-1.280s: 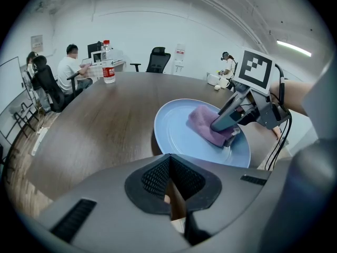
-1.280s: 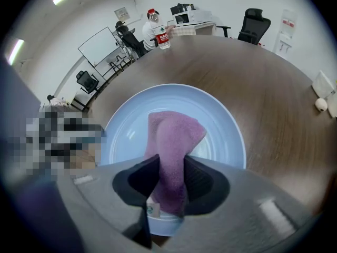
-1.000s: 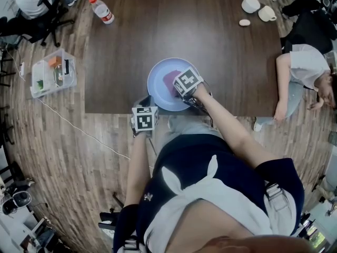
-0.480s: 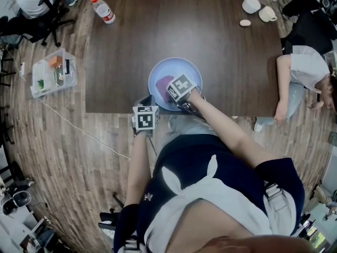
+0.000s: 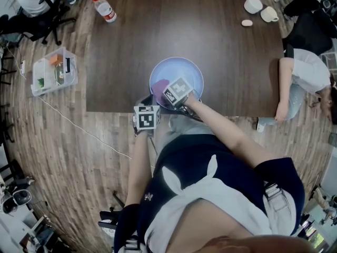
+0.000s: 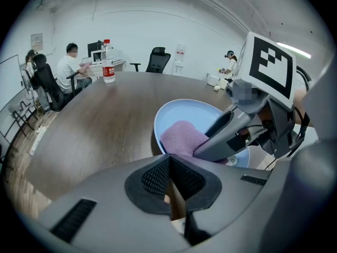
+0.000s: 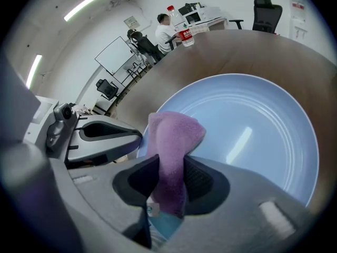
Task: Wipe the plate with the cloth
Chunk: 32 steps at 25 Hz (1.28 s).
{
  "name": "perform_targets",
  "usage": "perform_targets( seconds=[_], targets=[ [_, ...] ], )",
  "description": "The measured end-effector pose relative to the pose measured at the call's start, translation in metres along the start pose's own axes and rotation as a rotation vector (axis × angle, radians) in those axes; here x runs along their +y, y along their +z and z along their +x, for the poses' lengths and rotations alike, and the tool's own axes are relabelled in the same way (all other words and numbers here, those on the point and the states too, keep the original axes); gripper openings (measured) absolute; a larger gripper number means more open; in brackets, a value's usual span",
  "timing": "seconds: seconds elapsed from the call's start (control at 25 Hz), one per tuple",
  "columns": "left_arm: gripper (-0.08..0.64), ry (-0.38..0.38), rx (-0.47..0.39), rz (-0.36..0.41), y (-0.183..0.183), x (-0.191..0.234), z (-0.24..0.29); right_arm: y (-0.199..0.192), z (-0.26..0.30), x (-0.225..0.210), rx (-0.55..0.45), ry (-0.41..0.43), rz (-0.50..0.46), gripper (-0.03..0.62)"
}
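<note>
A: The mauve terry cloth (image 7: 174,133) was seen clamped in the right claw (image 7: 171,165), the jaws part-way closed on a bunched fold. It was laid on the near-left rim of the pale blue round plate (image 7: 253,130).

B: And the plate itself was set close to the near edge of the dark brown wooden counter (image 5: 210,30). Nothing was found steadying it: the left claw (image 6: 169,165) was held off that edge, jaws drawn together on nothing.

A: So a slide could be expected. If the cloth were dragged hard toward that edge, the unbraced plate might be carried along and tipped off the counter.

B: A second risk was noted. Only a narrow fold was gripped, so the cloth could be tugged out by friction on the plate. The two claws were also placed just beside each other, so a knock could be caused by a wide sweep.

A: Was any writing made out?

B: Little that could be read. A red label was seen on the clear plastic bottle (image 5: 105,9) at the far corner, its print too small. Only black-and-white square markers (image 5: 147,117) were carried on the claws, no words.
</note>
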<state>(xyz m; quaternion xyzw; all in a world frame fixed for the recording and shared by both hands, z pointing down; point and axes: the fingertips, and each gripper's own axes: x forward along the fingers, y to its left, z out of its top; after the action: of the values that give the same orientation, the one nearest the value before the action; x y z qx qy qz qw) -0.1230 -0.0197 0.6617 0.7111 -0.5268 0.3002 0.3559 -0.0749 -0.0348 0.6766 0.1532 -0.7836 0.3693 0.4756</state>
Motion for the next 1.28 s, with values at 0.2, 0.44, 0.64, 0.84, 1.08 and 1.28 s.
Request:
perform_targets(
  seconds=[0.2,0.44,0.64,0.84,1.08,1.28],
  targets=[
    [0.005,0.006,0.001,0.000,0.003,-0.003,0.000,-0.002,-0.002,0.000,0.013,0.012,-0.012,0.129],
    [0.005,0.018,-0.001,0.001,0.000,0.003,0.004,-0.007,0.004,0.004,0.043,0.052,-0.022,0.129],
    [0.003,0.016,0.001,0.000,0.004,0.001,0.005,-0.014,0.001,0.002,0.075,0.051,-0.070,0.129],
    [0.005,0.018,0.008,0.007,-0.001,0.003,0.006,-0.026,0.000,0.001,0.109,0.030,-0.132,0.129],
    [0.005,0.018,0.003,0.016,0.001,-0.002,0.001,-0.040,-0.010,-0.002,0.149,-0.023,-0.192,0.129],
    [0.003,0.021,0.024,0.026,0.002,-0.006,0.000,-0.046,-0.017,-0.013,0.175,-0.086,-0.232,0.129]
  ],
)
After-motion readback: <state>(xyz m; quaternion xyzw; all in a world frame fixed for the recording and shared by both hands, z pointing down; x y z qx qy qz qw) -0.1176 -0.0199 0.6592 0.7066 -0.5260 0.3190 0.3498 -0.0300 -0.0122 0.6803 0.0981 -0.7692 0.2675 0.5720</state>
